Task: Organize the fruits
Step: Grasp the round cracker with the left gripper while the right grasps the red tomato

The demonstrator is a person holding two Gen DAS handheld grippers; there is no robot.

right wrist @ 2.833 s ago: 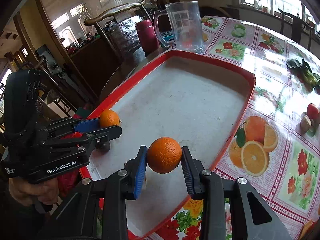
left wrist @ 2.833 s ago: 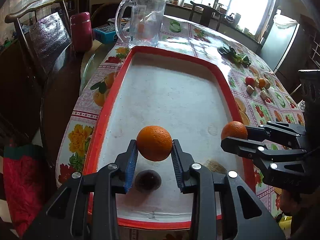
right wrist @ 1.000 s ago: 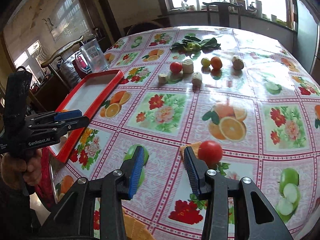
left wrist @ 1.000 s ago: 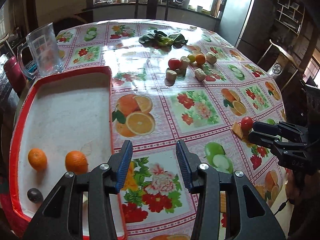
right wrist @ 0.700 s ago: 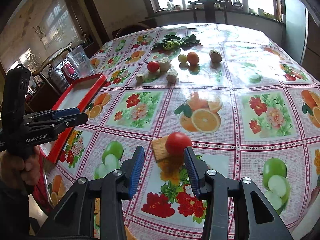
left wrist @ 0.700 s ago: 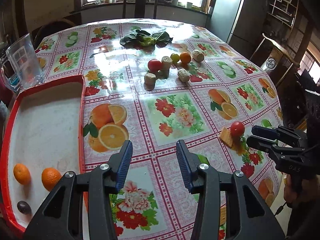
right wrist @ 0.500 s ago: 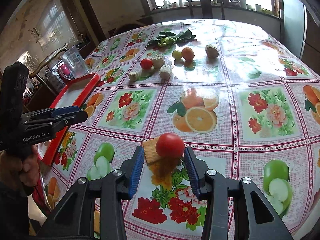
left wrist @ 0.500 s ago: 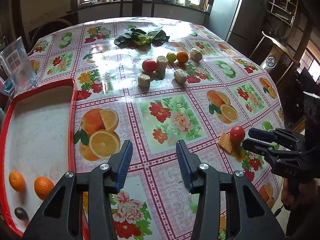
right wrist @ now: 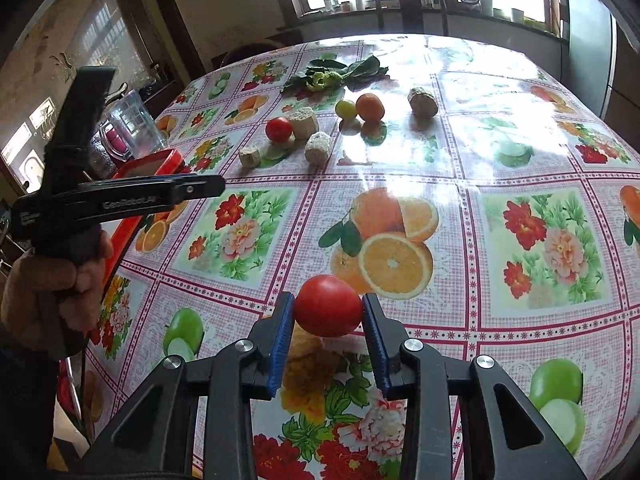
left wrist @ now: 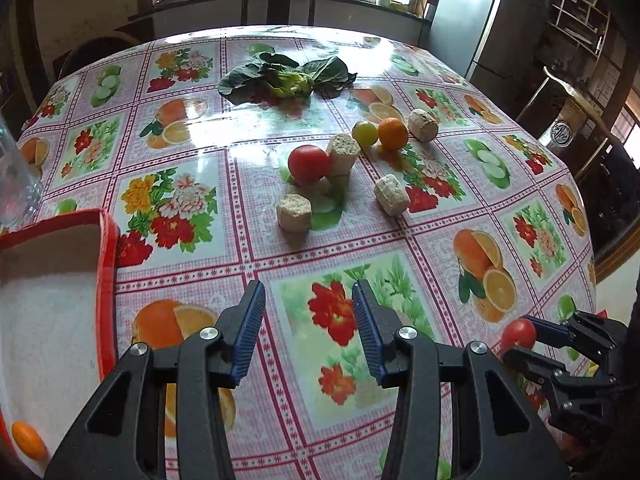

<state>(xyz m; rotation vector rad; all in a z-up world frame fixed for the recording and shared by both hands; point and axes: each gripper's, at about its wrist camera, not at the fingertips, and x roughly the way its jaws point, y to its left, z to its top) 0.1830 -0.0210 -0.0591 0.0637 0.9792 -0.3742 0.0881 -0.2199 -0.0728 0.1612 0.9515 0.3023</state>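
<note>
A red tomato (right wrist: pixel 328 306) sits between the blue pads of my right gripper (right wrist: pixel 328 312), low over a cracker (right wrist: pixel 304 346) on the tablecloth. The jaws are closing and both pads touch the tomato's sides. The left wrist view shows the same tomato (left wrist: pixel 519 333) at the tip of the right gripper (left wrist: pixel 524 342). My left gripper (left wrist: pixel 308 294) hangs open over the cloth with nothing between its fingers. Ahead of it lie a second red tomato (left wrist: pixel 309 164), a yellow-green fruit (left wrist: pixel 365 133) and an orange (left wrist: pixel 393 133). The red tray (left wrist: pixel 107 248) at the left holds an orange (left wrist: pixel 28 440).
Several pale cylindrical chunks (left wrist: pixel 294 213) lie among the fruit. Leafy greens (left wrist: pixel 286 76) rest farther back. A glass jug (right wrist: pixel 132 124) stands behind the tray. A hand (right wrist: pixel 60 292) holds the left gripper (right wrist: pixel 218 188) at the left. Chairs stand around the round table.
The left gripper has swung right, away from the tray and toward the fruit cluster. The right gripper moved over the tomato and its jaws closed in on it.
</note>
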